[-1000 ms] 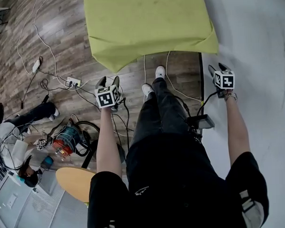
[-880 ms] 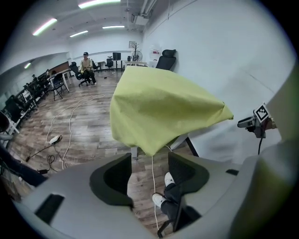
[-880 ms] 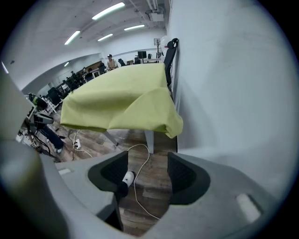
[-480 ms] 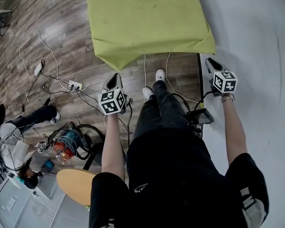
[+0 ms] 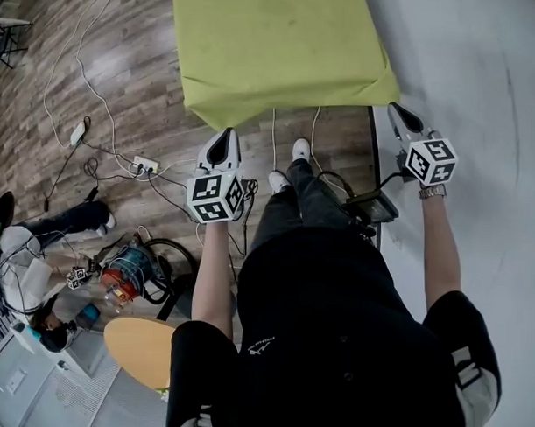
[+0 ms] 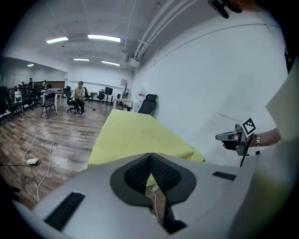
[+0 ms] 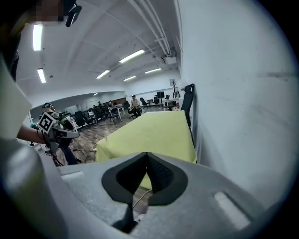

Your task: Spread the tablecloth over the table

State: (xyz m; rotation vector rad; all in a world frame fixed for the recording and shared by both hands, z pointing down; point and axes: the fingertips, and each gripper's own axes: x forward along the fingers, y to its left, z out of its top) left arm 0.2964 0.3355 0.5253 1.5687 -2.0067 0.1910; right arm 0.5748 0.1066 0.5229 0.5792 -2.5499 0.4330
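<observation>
Looking down on a lime-green tablecloth (image 5: 279, 50) already draped across the table ahead, near corners hanging. Holding left gripper (image 5: 221, 134) and right gripper (image 5: 397, 110) just short of its edge, jaws pressed together on nothing, the right's just closed. Likely finishing; for straightening, part jaws, then pinch corners.

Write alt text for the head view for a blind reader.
Seen from above, a person faces a spread yellow-green tablecloth, holding the left gripper and right gripper short of its near corners, both shut and empty; the right gripper's jaws have just been closing. Cables trail across the wood floor.
</observation>
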